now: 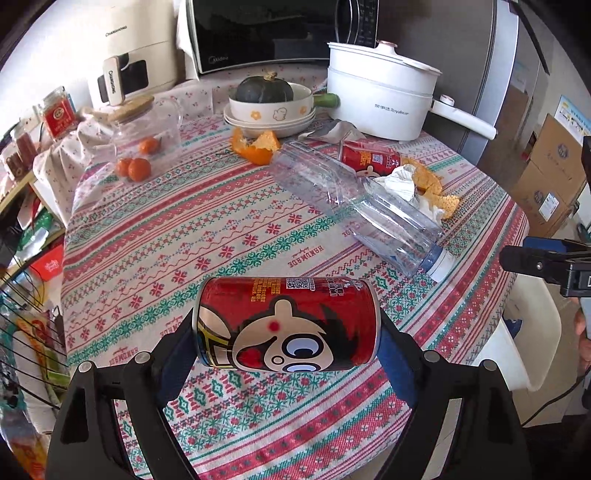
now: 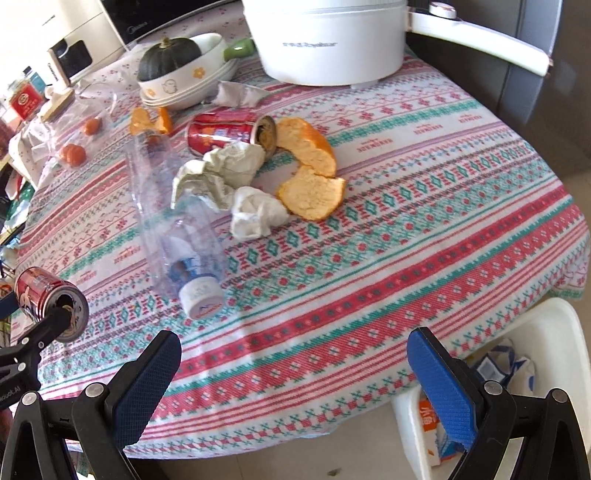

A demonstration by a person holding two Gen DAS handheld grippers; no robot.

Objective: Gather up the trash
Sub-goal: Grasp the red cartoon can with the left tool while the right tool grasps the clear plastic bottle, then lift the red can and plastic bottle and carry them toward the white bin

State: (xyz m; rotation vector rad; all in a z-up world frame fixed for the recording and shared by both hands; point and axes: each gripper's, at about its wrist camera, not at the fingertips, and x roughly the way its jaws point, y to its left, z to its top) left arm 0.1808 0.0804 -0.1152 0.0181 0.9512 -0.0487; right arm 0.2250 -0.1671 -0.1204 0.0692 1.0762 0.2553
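Kitchen table with a busy red, green and white patterned tablecloth (image 1: 155, 236) is where all this sits. Front and center, the left gripper (image 1: 286, 334) has its two blue-padded fingers clamped end to end on a red drink can (image 1: 288, 325) with a cartoon face, held sideways a bit above the cloth near the table's front edge. From the right wrist view you can see that same can at the far left, open end facing the camera.

Just past it lies a clear plastic bottle (image 2: 177, 221) on its side, white cap toward the table edge. Right beside the bottle's far half there's crumpled tissue (image 2: 236, 184), touching a second red can (image 2: 229, 131) that's also tipped over. Orange peel (image 2: 310, 166) in two big chunks sits next to the tissue and that can. Another piece of peel (image 1: 255, 146) is further back near the stacked bowls (image 1: 269, 114), which hold a dark green squash (image 1: 264, 90).

Right gripper (image 2: 293, 384) hangs spread wide over the near edge of the table, nothing between its blue pads. Below it on the right is a white bin (image 2: 554, 325) with some packaging inside.

Further back: a white electric pot (image 1: 380, 96), a microwave (image 1: 266, 33), and a glass jar (image 1: 147, 129) with small oranges around it.
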